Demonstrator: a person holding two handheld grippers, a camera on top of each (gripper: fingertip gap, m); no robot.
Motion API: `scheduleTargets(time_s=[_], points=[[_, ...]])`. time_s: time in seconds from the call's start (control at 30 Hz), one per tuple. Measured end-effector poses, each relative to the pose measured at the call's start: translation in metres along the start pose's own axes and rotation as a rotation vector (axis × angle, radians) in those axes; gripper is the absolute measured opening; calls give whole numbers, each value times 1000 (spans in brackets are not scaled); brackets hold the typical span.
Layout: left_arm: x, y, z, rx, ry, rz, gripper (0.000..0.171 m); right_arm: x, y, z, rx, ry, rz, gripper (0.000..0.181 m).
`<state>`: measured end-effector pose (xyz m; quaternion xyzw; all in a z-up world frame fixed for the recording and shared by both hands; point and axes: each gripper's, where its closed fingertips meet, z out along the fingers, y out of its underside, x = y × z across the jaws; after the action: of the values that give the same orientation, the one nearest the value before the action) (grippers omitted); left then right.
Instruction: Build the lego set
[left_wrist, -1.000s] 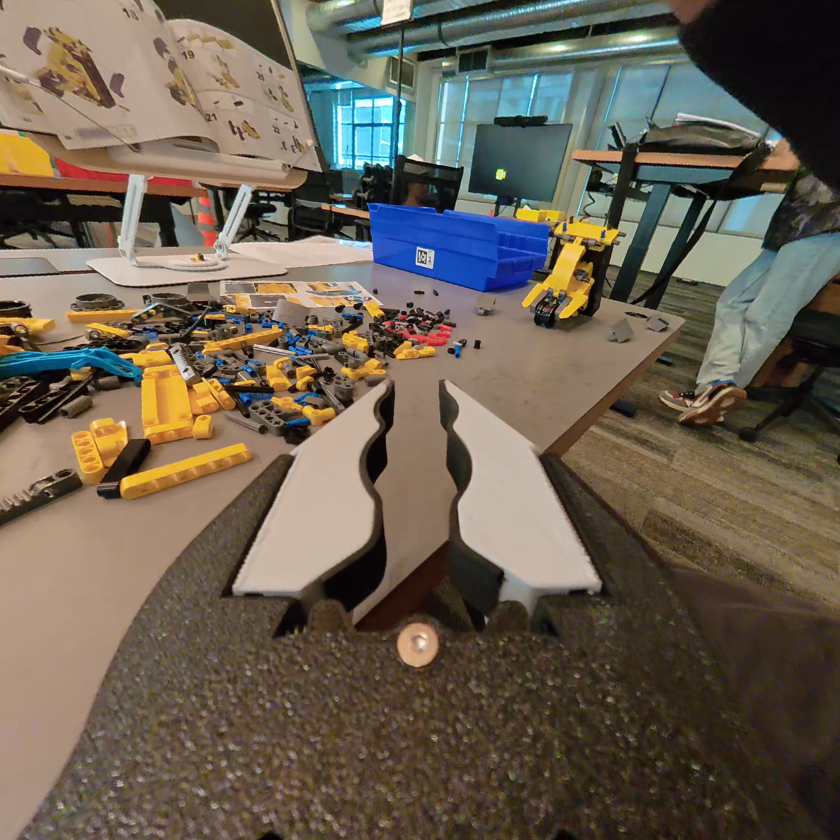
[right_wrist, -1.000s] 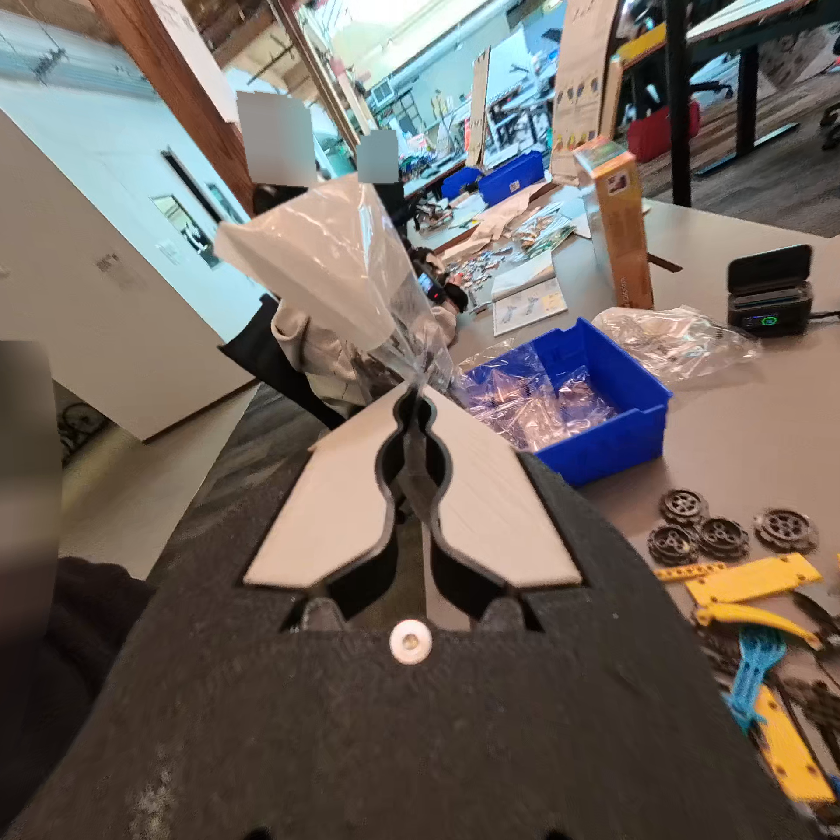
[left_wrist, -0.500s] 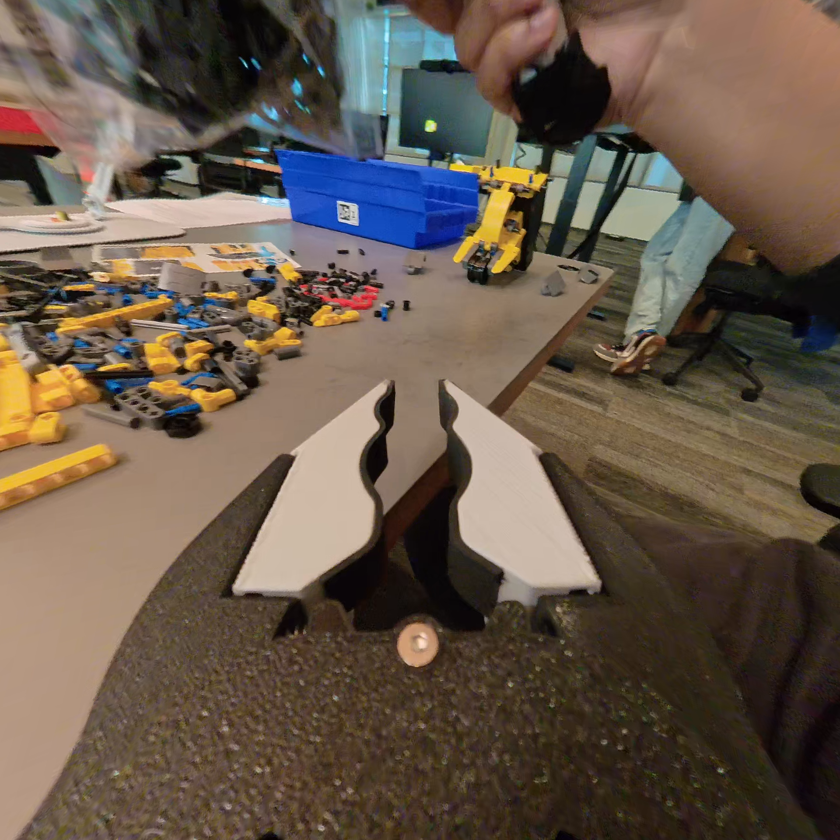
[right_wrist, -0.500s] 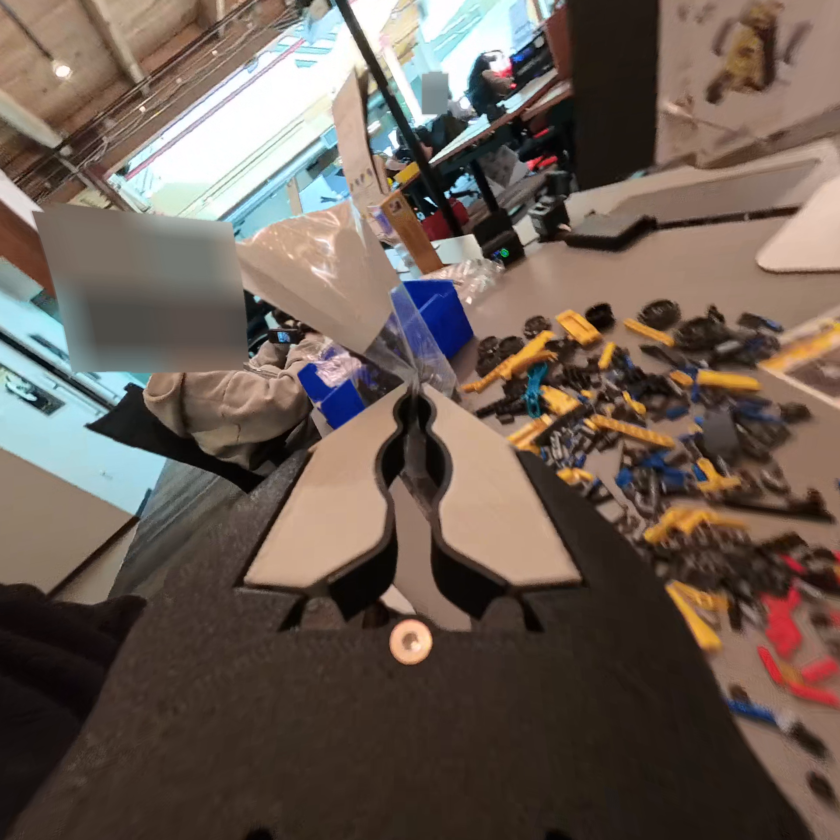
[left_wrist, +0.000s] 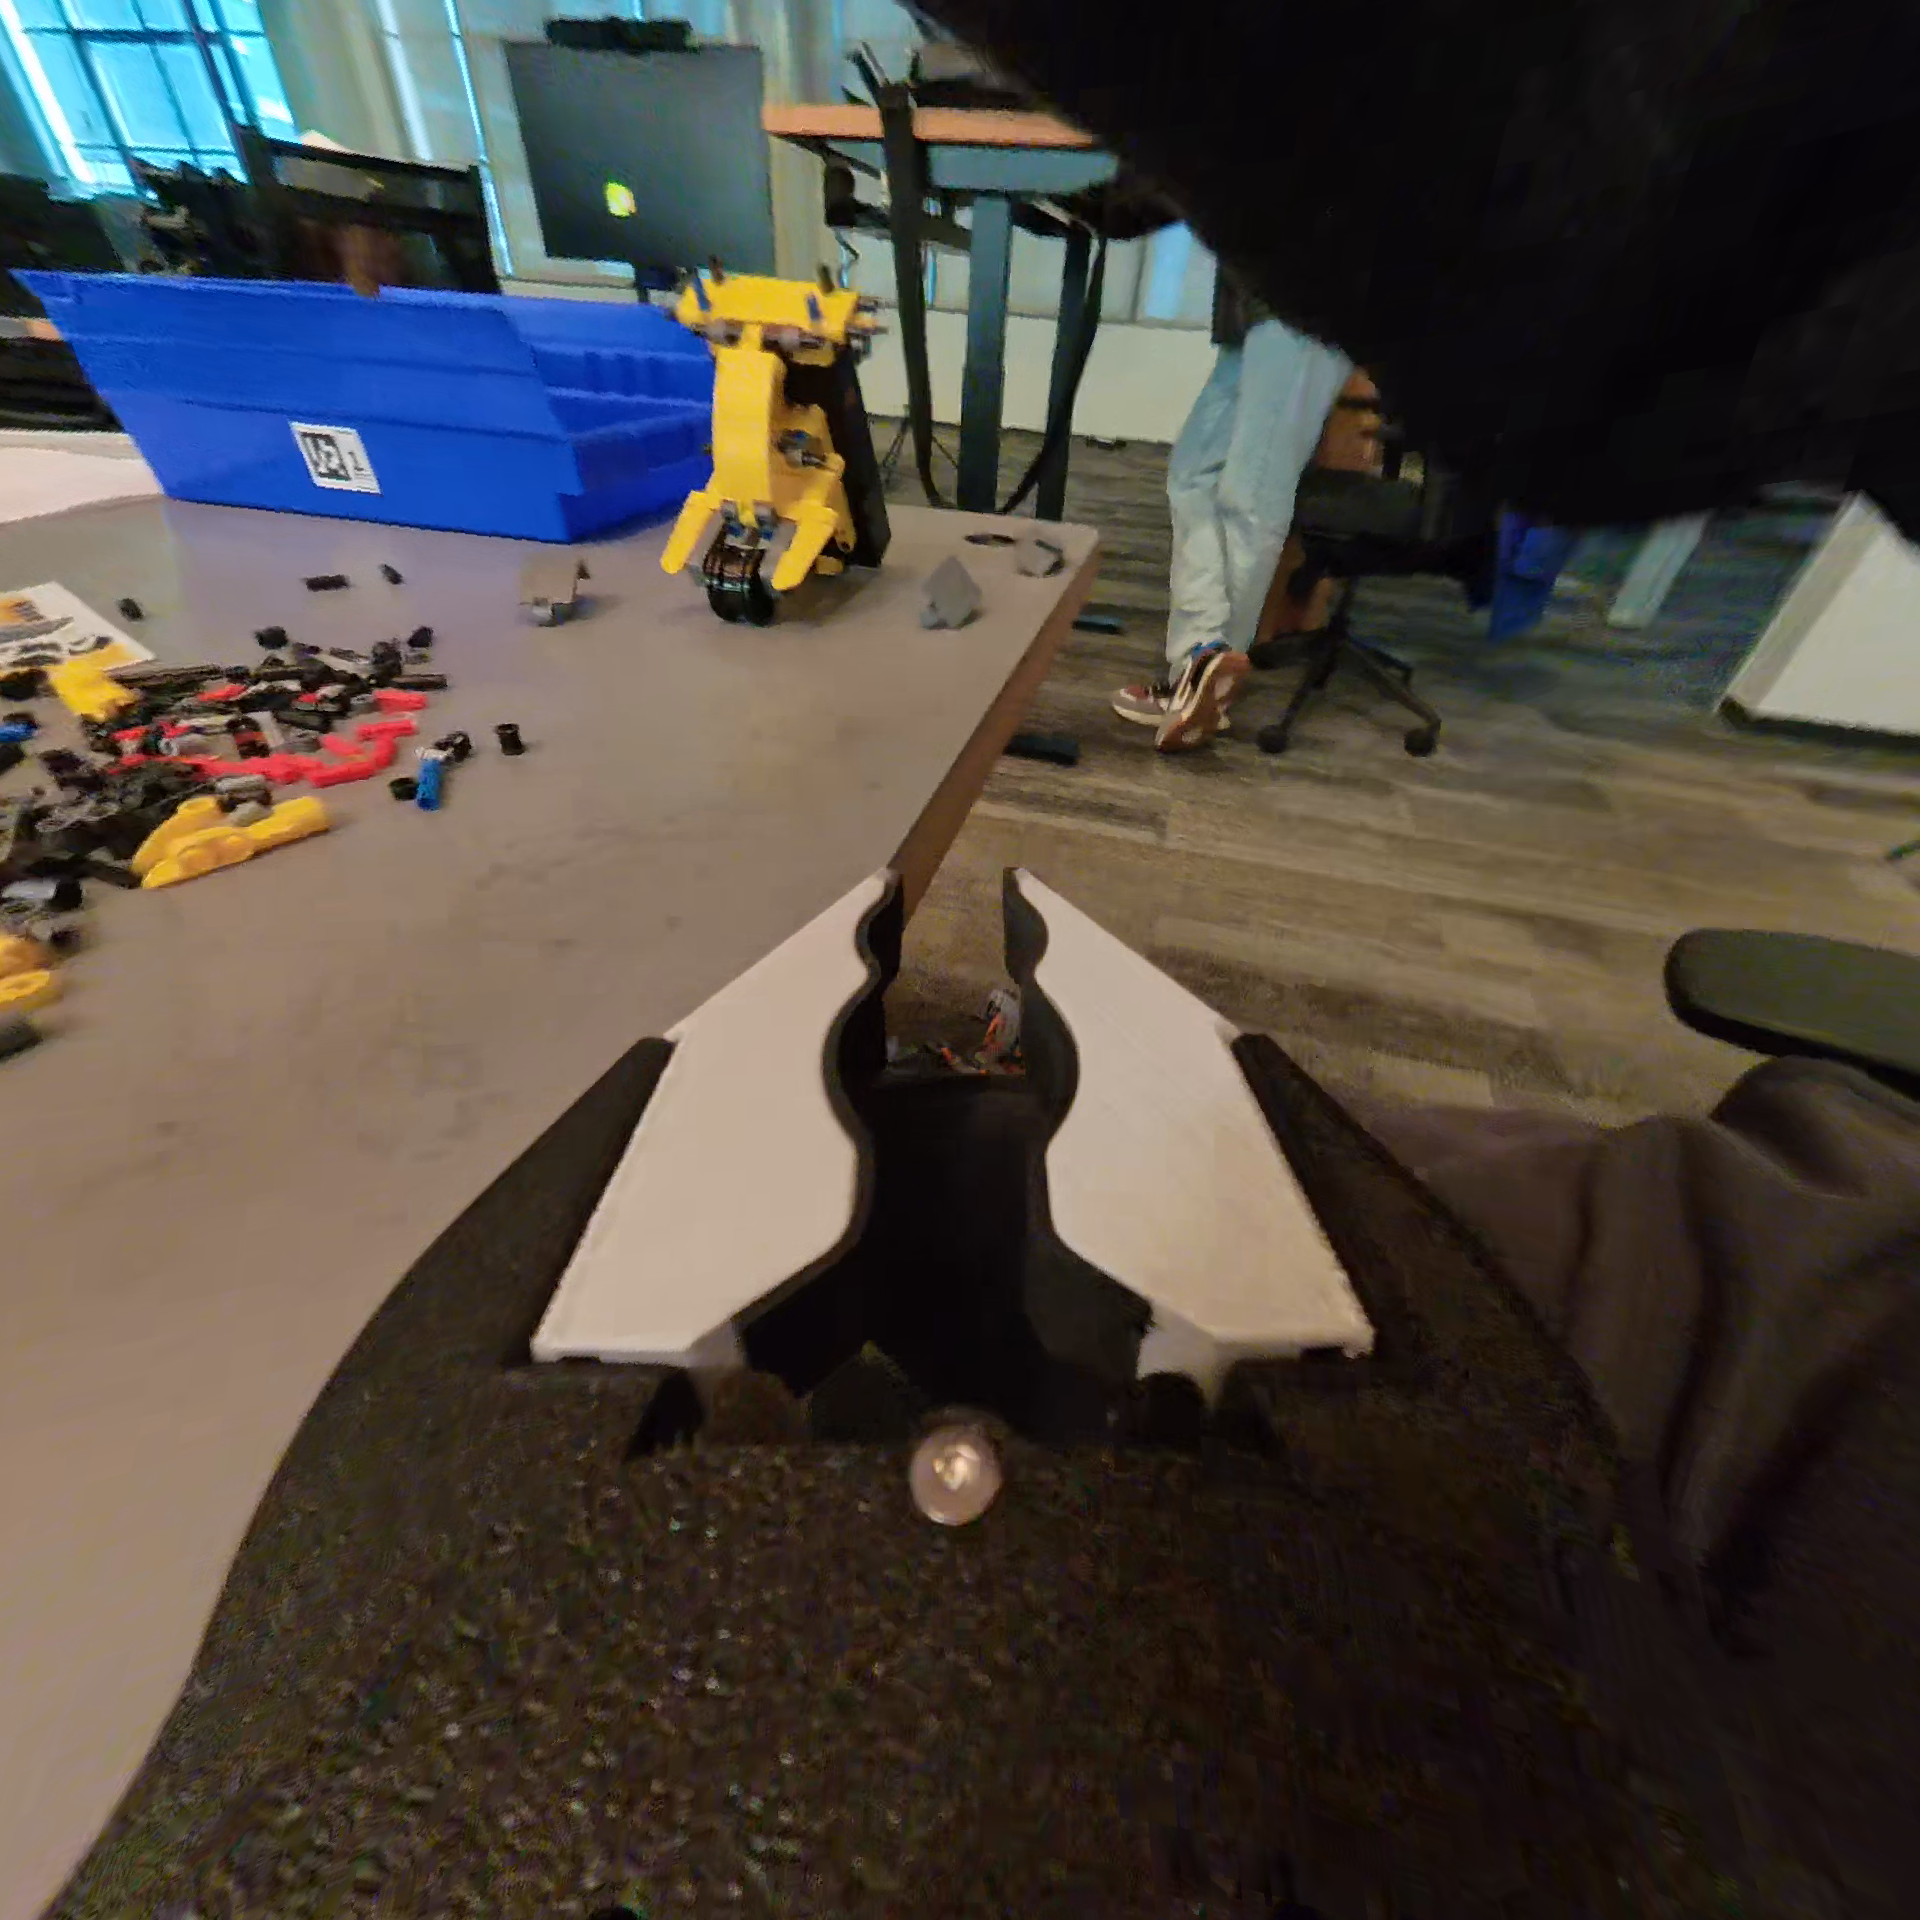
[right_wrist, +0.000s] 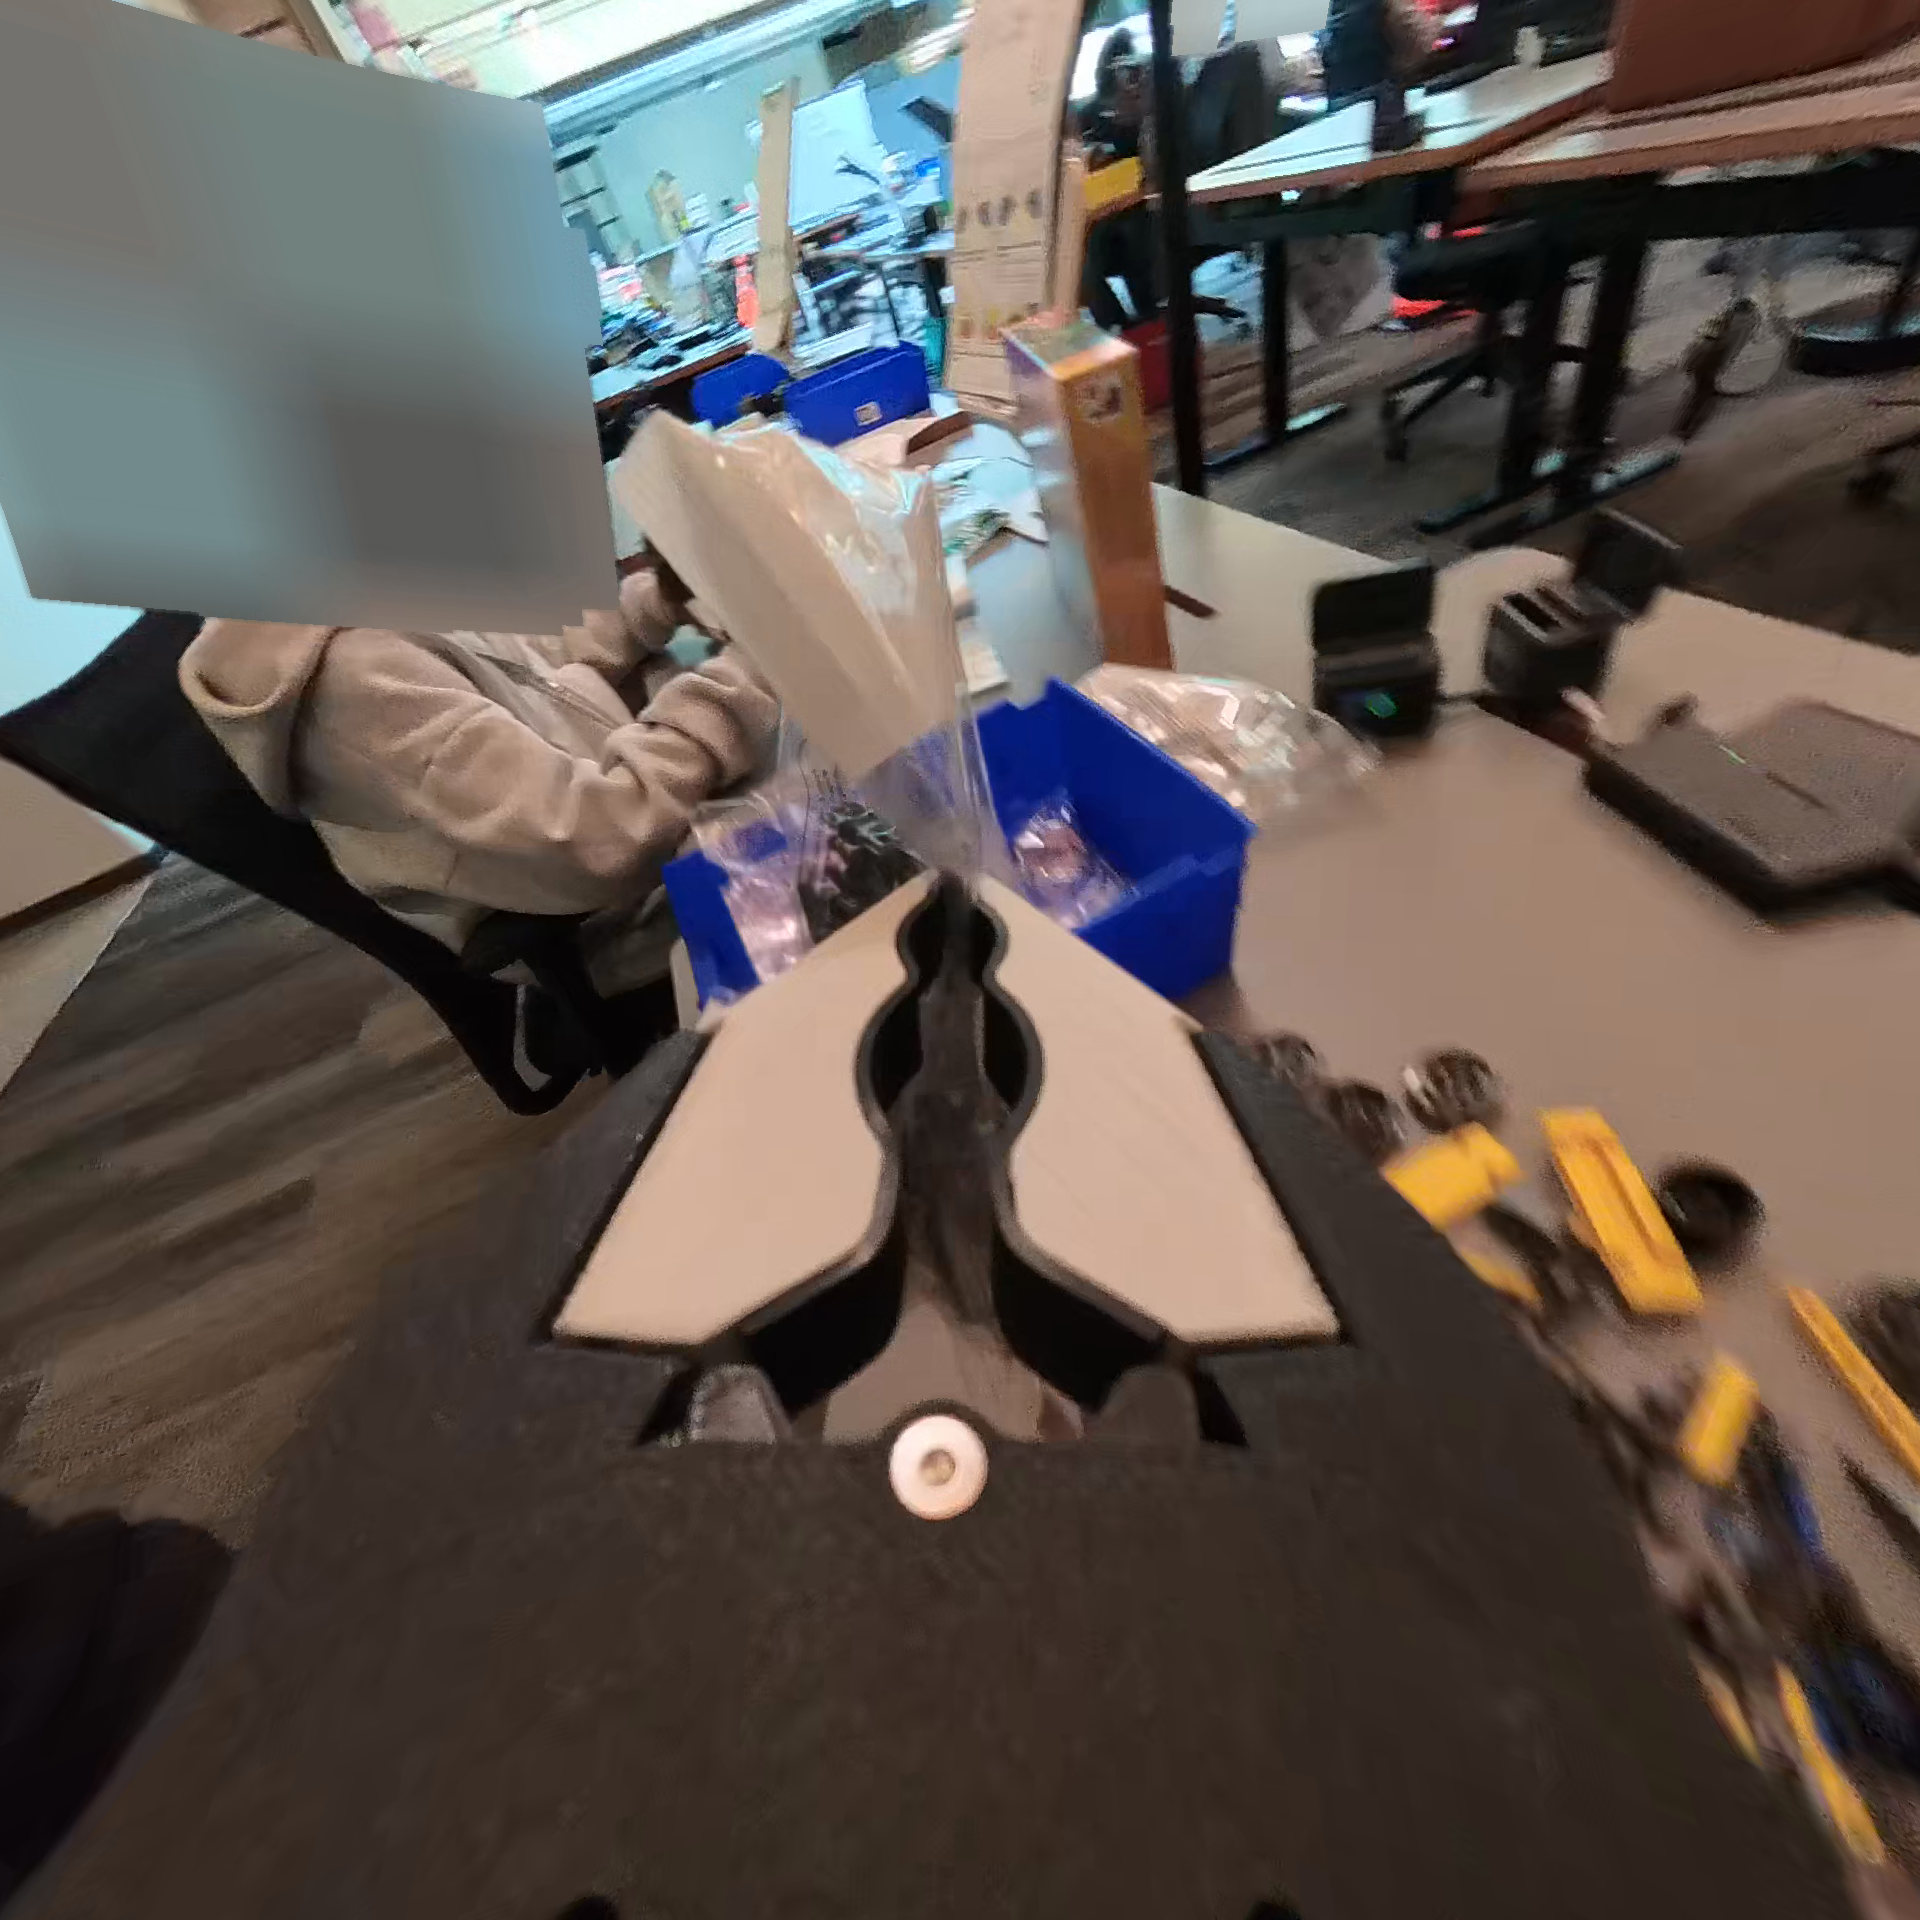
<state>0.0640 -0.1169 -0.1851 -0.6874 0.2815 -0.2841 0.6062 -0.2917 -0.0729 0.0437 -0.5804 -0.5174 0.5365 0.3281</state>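
Observation:
My right gripper (right_wrist: 958, 891) is shut on a clear plastic bag (right_wrist: 821, 613) that stands up from the fingertips, over a small blue bin (right_wrist: 1143, 831) with more clear bags inside. My left gripper (left_wrist: 948, 881) is open and empty, held past the table's edge (left_wrist: 977, 758) above the carpet. Loose yellow, black and red building parts (left_wrist: 239, 727) lie on the grey table to its left. A partly built yellow model (left_wrist: 774, 447) stands at the table's far corner by a big blue bin (left_wrist: 312, 395).
A seated person in a beige hoodie (right_wrist: 468, 748) is behind the small blue bin. A tall box (right_wrist: 1101, 499) and black chargers (right_wrist: 1371, 649) stand on the table. Yellow parts (right_wrist: 1610, 1216) and black wheels lie at right. A dark sleeve (left_wrist: 1507, 208) hangs overhead; an office chair (left_wrist: 1340, 623) stands on the carpet. The tips of one gripper are about 45 centimetres away from the tips of the other. My left tips are roughly 30 centimetres from the partly built yellow model (left_wrist: 774, 447).
My left gripper has swung right, off the table edge over the floor. My right gripper, still shut on the bag, has swung back from the parts pile toward the small blue bin.

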Motion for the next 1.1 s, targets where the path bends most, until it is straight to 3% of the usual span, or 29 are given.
scheduleTargets(time_s=[0.17,0.3,0.4,0.53,0.63,0.73,0.8,0.9,1.1], points=[[9,1,6,-37,30,54,18,-31,-21,120,-88,-50,-185,8],[11,2,0,-73,8,164,18,-44,33,173,-382,-49,-315,29],[5,2,-5,-77,-14,192,18,-63,56,160,-458,-122,-299,35],[-4,2,-11,-80,-18,147,18,-43,33,103,-339,-52,-326,35],[-13,-2,-15,-64,-42,136,18,21,43,57,-283,113,-330,29],[-20,1,-13,-69,-51,109,18,98,116,32,-490,264,-196,30],[-20,4,-11,-77,-40,88,18,122,156,28,-556,259,-60,30],[-16,5,-9,-78,-35,88,18,131,180,37,-541,211,61,30],[-10,10,-4,-86,-3,70,18,145,202,57,-653,267,-65,31]])
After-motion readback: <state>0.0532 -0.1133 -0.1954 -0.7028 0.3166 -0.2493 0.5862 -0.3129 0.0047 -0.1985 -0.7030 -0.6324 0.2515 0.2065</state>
